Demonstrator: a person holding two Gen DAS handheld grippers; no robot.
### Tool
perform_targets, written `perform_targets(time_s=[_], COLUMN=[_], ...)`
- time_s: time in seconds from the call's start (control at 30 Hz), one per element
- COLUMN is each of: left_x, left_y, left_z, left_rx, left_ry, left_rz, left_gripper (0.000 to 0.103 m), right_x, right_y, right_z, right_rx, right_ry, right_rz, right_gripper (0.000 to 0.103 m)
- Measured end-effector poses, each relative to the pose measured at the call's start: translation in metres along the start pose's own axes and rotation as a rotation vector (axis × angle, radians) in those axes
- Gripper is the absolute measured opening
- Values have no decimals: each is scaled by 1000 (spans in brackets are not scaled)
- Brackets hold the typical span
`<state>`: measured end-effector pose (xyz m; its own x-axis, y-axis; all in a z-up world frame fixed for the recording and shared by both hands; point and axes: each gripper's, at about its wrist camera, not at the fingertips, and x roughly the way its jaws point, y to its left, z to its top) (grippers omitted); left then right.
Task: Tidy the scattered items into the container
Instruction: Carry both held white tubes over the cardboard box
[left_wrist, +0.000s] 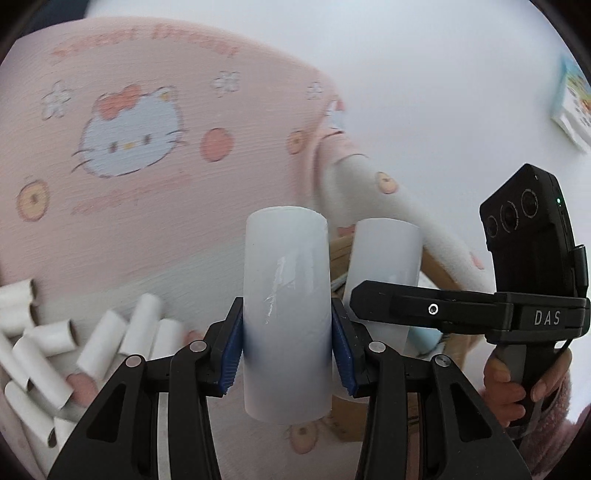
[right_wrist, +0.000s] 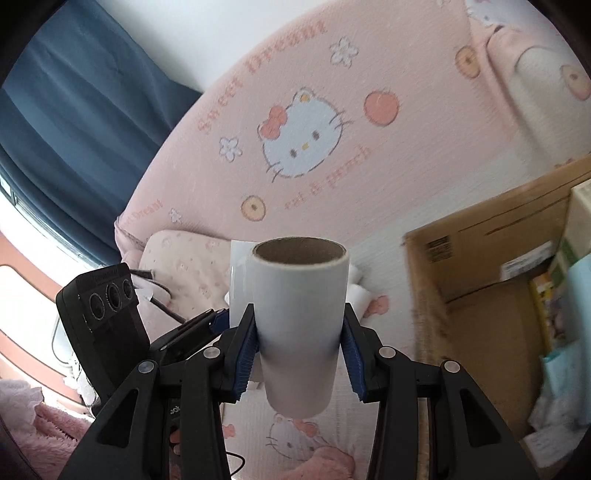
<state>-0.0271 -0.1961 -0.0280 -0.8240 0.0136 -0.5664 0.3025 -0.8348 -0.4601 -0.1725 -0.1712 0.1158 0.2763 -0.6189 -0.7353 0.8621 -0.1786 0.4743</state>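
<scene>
Left tongs (left_wrist: 287, 345) and right tongs (right_wrist: 300, 354) each clench an upright paper tube mid-body, presumably for dropping endwise into the cardboard box (right_wrist: 480, 266).

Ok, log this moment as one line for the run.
left gripper: shut on white tube | right gripper: shut on second tube | cardboard box: open, not reached

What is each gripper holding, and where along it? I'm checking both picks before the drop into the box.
Left gripper clamps a white tube across its lower middle. Right gripper clamps another white cardboard tube around mid-length, open end pointing away.
</scene>
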Motion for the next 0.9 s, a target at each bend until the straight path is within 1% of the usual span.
perform_targets(time_s=[0.1,0.23,0.4,0.5,0.63,0.77,0.9], left_x=[8,22,43,58,79,100,111], left_y=[-19,-42,-63,-76,-90,-100,-100], left_z=[4,8,13,16,17,15,13], left_rx=[36,74,90,115,144,160,149], left_ry=[-5,-4,34,67,110,155,185], left_rz=[-22,-46,-93,-129,-147,-144,-159], left_gripper=[47,47,47,47,47,47,47], right_x=[-17,-35,-56,-68,-76,-76,-75], right_y=[-7,-24,-49,-57,-75,-93,-104], right_z=[2,3,6,7,7,6,5], right_rx=[-2,22,62,68,113,162,181], right_ry=[-32,-59,-70,-74,-62,-32,-15], right_rz=[-18,-17,-18,-45,-92,-153,-181], right_gripper=[40,40,40,40,40,40,40])
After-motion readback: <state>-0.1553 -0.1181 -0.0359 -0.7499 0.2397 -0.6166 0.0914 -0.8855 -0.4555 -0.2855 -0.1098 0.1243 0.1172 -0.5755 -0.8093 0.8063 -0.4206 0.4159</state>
